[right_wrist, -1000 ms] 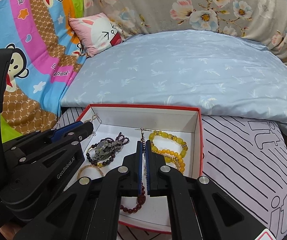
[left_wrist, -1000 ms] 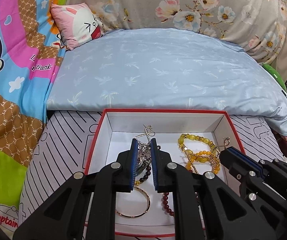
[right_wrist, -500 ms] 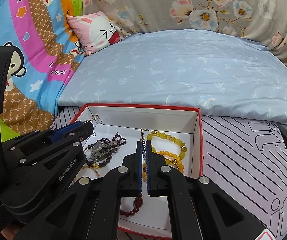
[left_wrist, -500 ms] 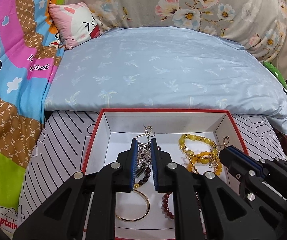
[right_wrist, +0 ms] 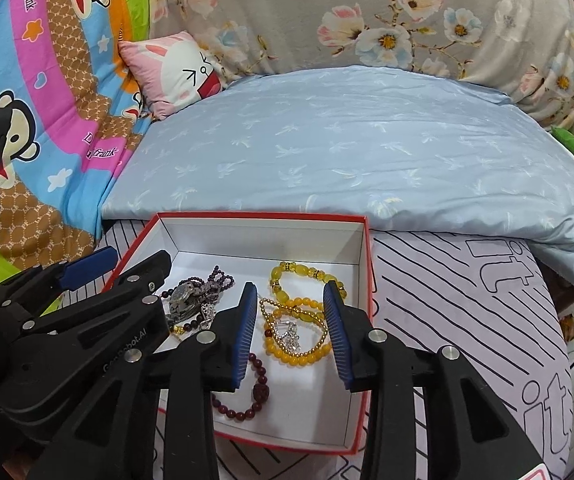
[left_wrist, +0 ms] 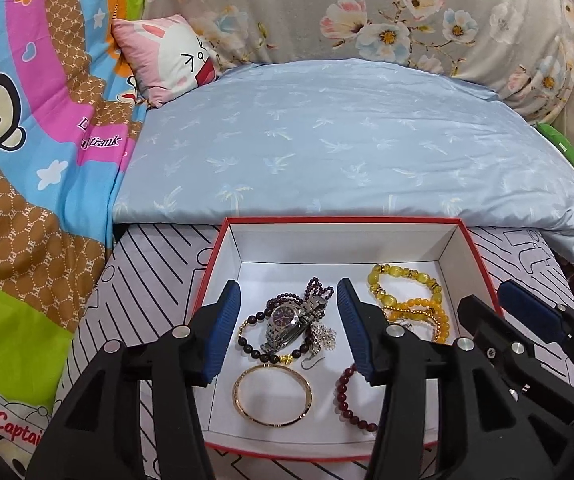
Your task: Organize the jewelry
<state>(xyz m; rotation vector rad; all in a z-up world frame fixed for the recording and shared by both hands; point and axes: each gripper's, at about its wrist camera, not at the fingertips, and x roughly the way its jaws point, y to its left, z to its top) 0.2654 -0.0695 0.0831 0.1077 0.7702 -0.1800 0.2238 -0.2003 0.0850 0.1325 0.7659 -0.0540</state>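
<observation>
Red-rimmed, white-lined cardboard box (left_wrist: 223, 256) occupies the lower centre of the left wrist view and holds all visible jewelry. Left gripper (left_wrist: 289, 328) stands wide apart above the box, its blue pads (left_wrist: 223, 328) flanking a steel watch (left_wrist: 287, 322) that lies tangled with a dark bead bracelet (left_wrist: 253, 350). Neither pad touches the watch. A small silver charm piece (left_wrist: 325, 334) lies just to the right of the watch. A plain gold bangle (left_wrist: 273, 394) lies flat on the box floor, lower centre of the frame, just below the watch cluster. A red bead bracelet (left_wrist: 345, 398) lies to the right of the bangle, partly hidden behind the right-hand finger.

Yellow bead bracelets (left_wrist: 415, 292) lie piled in the upper right part of the box.

In the right wrist view, the right gripper (right_wrist: 291, 326) is likewise spread wide and holds nothing. Its pads (right_wrist: 247, 332) bracket the yellow bead pile (right_wrist: 299, 308), on which a silver trinket (right_wrist: 287, 332) rests. The left gripper body fills the lower left of this frame.

The box sits on a white cloth with black line print (right_wrist: 467, 312). A pale blue quilt (left_wrist: 347, 144) spans mid-frame beyond the box. A pink rabbit cushion (left_wrist: 167, 56) sits at upper left.
</observation>
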